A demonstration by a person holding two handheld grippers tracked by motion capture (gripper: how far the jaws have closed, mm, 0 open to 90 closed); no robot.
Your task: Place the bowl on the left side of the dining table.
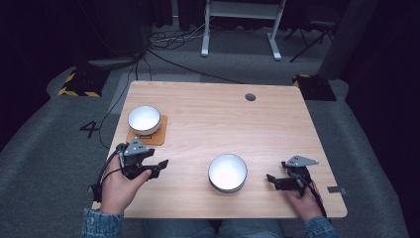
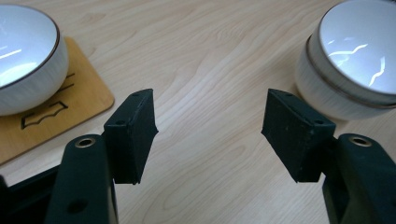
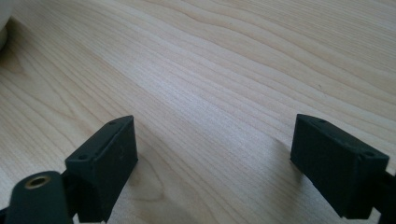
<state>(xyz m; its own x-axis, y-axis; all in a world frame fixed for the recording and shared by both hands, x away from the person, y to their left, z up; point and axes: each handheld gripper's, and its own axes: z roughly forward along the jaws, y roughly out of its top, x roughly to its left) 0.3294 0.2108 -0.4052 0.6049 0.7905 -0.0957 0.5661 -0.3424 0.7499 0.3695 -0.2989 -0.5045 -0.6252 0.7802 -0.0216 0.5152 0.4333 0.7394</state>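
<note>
A white bowl (image 1: 144,119) (image 2: 25,60) stands on a brown wooden coaster (image 1: 157,136) (image 2: 70,107) at the table's left. A second white bowl (image 1: 227,172) (image 2: 355,60) sits near the front middle. My left gripper (image 1: 157,168) (image 2: 210,135) is held low over the wood just in front of the coaster, jaws open with bare table between them; the two bowls lie beyond it to either side. My right gripper (image 1: 271,179) (image 3: 212,168) rests near the front right, a little right of the second bowl, open with nothing in it.
The light wooden table (image 1: 213,124) has a dark round hole (image 1: 250,96) near its back edge. A small grey tab (image 1: 337,190) sits at the front right edge. Beyond the table the floor holds cables and a white desk frame (image 1: 242,29).
</note>
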